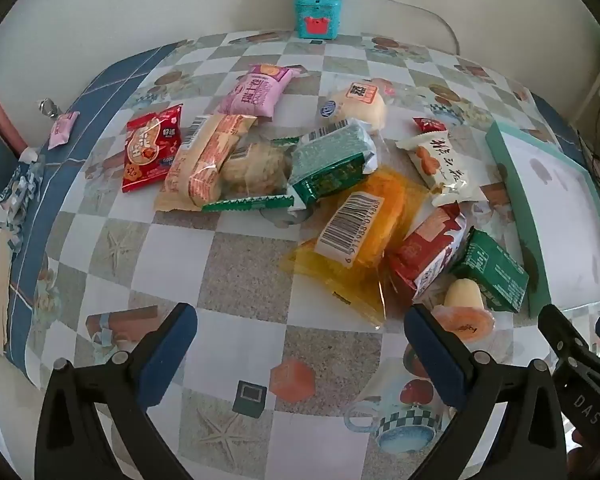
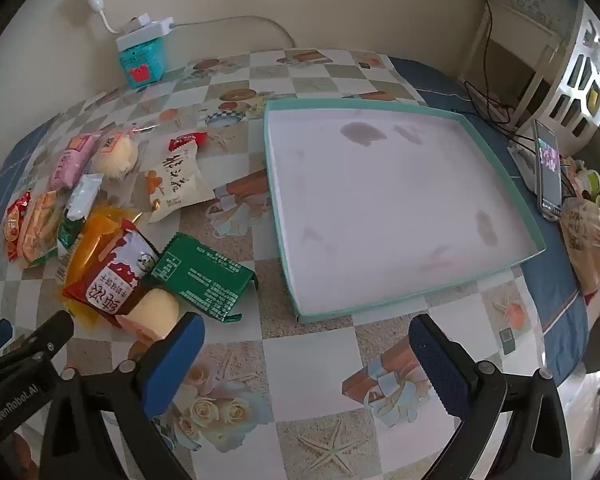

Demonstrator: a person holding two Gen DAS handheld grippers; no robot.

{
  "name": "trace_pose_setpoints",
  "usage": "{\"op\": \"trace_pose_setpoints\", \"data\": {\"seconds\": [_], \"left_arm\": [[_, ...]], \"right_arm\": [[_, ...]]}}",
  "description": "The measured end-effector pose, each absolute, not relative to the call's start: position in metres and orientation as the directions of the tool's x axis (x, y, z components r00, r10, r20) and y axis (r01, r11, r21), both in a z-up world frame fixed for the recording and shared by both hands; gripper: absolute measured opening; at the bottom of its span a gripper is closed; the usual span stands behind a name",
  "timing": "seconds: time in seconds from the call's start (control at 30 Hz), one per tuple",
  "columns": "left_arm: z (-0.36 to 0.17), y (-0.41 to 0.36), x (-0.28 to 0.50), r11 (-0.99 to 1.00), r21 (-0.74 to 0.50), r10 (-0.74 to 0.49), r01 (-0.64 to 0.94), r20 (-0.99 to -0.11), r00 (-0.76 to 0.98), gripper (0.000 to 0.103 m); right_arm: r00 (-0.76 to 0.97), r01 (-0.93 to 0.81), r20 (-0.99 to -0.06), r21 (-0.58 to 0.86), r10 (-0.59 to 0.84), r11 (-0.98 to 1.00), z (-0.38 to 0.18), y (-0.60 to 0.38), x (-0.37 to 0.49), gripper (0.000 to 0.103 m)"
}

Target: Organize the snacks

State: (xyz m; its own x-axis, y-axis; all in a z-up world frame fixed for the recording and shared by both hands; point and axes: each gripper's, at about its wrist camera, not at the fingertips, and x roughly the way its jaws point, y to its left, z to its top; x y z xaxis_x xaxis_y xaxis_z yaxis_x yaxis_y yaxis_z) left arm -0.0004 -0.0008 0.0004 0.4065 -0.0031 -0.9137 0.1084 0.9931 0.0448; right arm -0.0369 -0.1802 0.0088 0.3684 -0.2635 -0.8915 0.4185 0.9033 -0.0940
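A heap of wrapped snacks lies on the checked tablecloth (image 1: 236, 264). In it are a pink pack (image 1: 256, 90), a red pack (image 1: 150, 148), a yellow pack with a barcode (image 1: 360, 224), a red-and-white pack (image 1: 428, 256) and a green pack (image 1: 492, 272). A teal-rimmed shallow box (image 2: 384, 196) stands to their right with nothing in it. My left gripper (image 1: 300, 356) hangs open over bare cloth just in front of the heap. My right gripper (image 2: 306, 364) is open near the box's front edge, with a jelly cup (image 2: 156, 312) beside its left finger (image 2: 172, 364).
A teal tin (image 1: 318, 16) with a white power strip on top stands against the far wall. A phone (image 2: 548, 168), cables and a bagged item (image 2: 588, 248) sit at the table's right edge. A small pink packet (image 1: 62, 130) lies at the far left.
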Motion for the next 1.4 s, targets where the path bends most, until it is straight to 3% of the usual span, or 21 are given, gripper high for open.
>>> {"op": "trace_pose_setpoints", "data": {"seconds": [1.4], "left_arm": [[-0.003,0.006,0.005,0.997,0.022,-0.008,0.076,-0.93,0.368,0.103]], "right_arm": [[0.366,0.409,-0.892,-0.102,-0.265,0.907,0.005,-0.176,-0.037,0.103]]}}
